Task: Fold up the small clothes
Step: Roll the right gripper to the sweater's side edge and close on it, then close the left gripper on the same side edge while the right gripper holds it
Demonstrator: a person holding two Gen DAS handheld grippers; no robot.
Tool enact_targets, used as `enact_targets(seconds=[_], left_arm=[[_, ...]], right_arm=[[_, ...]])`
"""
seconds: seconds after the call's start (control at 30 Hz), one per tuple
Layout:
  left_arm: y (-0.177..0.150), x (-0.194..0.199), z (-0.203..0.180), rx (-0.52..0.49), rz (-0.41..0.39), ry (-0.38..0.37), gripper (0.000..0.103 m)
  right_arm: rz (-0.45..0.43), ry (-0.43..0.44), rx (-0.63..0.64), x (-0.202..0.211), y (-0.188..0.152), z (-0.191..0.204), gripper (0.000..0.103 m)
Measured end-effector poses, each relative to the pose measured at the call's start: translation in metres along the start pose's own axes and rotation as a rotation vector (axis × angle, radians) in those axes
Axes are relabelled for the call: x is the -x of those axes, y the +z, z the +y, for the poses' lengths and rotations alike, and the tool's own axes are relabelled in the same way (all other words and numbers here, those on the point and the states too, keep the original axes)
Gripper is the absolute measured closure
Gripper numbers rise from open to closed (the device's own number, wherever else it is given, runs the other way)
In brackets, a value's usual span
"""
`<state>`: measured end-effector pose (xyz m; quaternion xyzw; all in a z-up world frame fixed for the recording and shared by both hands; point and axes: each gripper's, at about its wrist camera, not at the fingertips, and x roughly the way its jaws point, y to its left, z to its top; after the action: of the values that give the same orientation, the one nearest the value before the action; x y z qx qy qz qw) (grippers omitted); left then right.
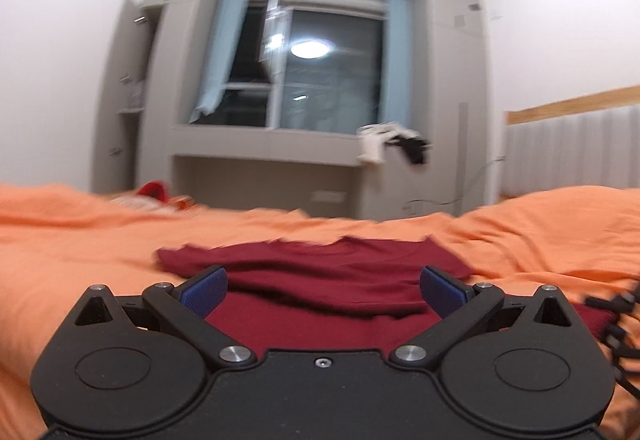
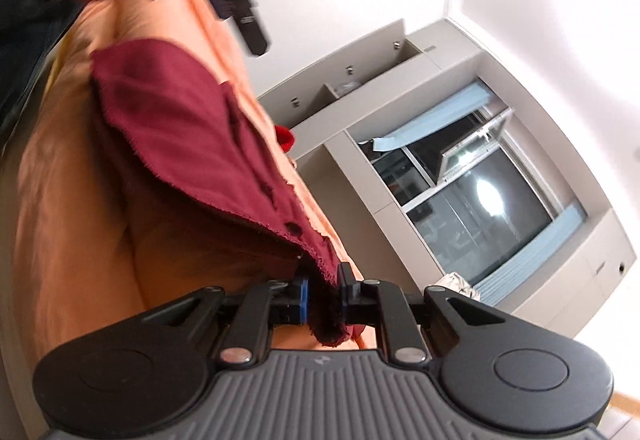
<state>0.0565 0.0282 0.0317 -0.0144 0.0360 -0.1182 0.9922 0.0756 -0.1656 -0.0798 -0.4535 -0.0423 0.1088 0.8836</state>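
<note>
On the wrinkled orange bedsheet (image 1: 80,240) below the dark grey-framed window (image 1: 316,75), the left gripper (image 1: 324,290) gapes over the dark red cloth garment (image 1: 320,260), whose hem the right gripper (image 2: 323,300) pinches.

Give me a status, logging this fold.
Left gripper open over maroon shirt. Right gripper shut on shirt edge, lifting it. Nothing in the way on orange bedsheet.

Home bedroom: bed (image 1: 100,232), window (image 1: 332,67).
</note>
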Motion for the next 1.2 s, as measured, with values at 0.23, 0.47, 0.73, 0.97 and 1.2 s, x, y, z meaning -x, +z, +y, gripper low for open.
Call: enact_targets(seconds=[0.23,0.47,0.73,0.97,1.2], left_arm=[[-0.023,0.014,-0.051,-0.17,0.012,-0.184,0.001],[-0.063,0.001,-0.105,-0.364,0.125,-0.284,0.001],[-0.095,-0.033,-0.147,-0.577,0.184,-0.06,0.02],[-0.085,-0.043,-0.123,-0.541,0.227,0.199,0.056],[-0.065,-0.032,-0.097,-0.499,0.232,0.359,0.055]], right_arm=[[-0.018,-0.018,-0.109,-0.001,0.004,-0.026,0.089],[-0.023,-0.025,-0.194,0.006,0.002,-0.045,0.09],[-0.025,-0.046,-0.205,0.017,-0.001,-0.052,0.091],[-0.016,-0.077,-0.228,0.02,-0.004,-0.06,0.092],[-0.014,-0.106,-0.251,0.021,-0.002,-0.067,0.092]])
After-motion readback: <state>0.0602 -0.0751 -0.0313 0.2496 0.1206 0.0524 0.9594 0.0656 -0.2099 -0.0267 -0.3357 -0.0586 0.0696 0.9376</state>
